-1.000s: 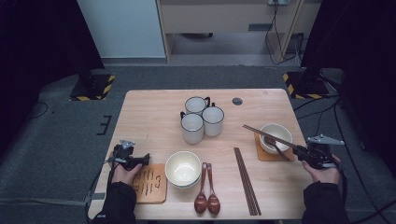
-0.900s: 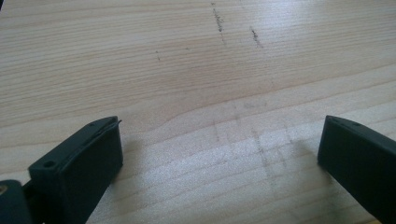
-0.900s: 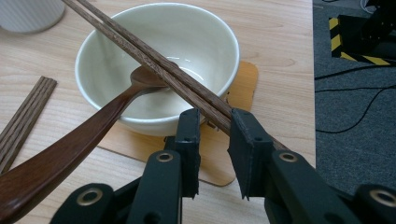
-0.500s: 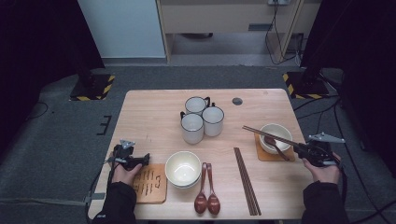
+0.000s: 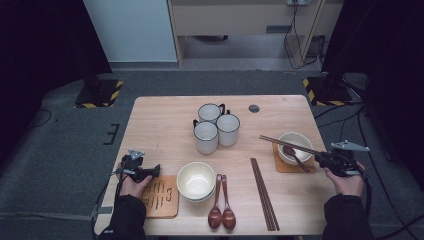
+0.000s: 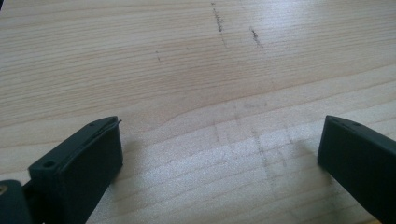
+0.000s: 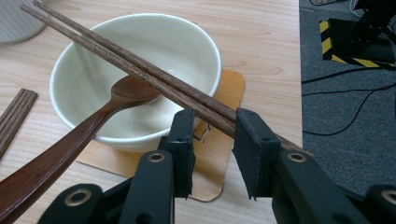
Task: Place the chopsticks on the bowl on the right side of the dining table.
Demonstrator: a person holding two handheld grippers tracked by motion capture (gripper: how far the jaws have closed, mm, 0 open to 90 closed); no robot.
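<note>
Chopsticks (image 5: 287, 144) lying across the bowl (image 5: 303, 137) in the high view, near end at the right gripper (image 5: 322, 158) just beside the bowl; left gripper (image 5: 157, 171) well apart from the bowl, resting on the worktop (image 5: 165, 115).

Left gripper view: jaws wide over bare wood, grasping nothing.

Right gripper view: jaws just eased apart, released either side of the chopsticks, spoon (image 7: 93, 121) leaning in the bowl. Placement probably done; next, backing away.

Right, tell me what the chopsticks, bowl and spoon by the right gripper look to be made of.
Chopsticks: dark wood, going by the visible grain; matte finish.
Bowl: probably glazed ceramic, cream-white, smooth with a soft sheen.
Spoon: reddish-brown wood, likely lacquered, since it catches the light.
</note>
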